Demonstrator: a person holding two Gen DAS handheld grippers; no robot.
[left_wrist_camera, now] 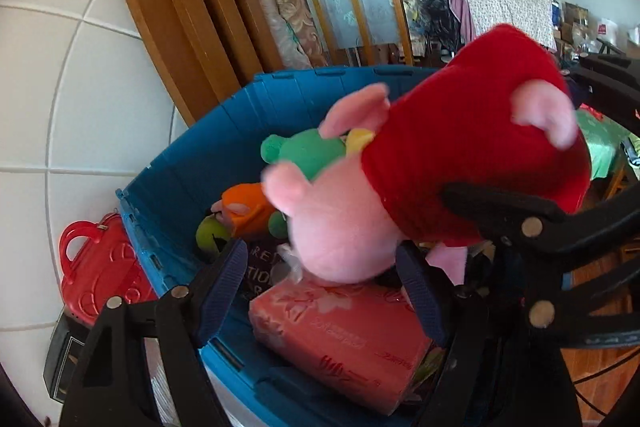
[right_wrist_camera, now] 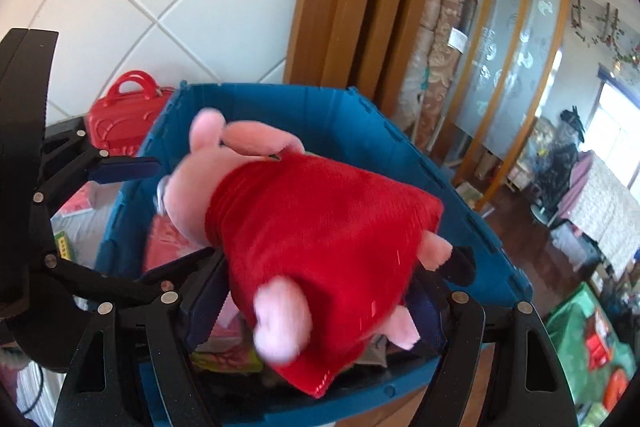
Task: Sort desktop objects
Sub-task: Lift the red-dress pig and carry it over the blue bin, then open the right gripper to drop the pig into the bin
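Red-dressed and pink, the plush pig fills the centre of the right wrist view, clamped at its skirt between the pads of the right gripper and hanging over the blue crate. In the left wrist view the left gripper stands open at lower centre with nothing between its fingers. Below it, inside the crate, lie a pink tissue pack, a green plush and an orange toy, while a red toy case sits just outside at the lower left.

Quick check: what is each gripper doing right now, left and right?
Left gripper: open, holding nothing.
Right gripper: shut on the pig plush above the blue bin.
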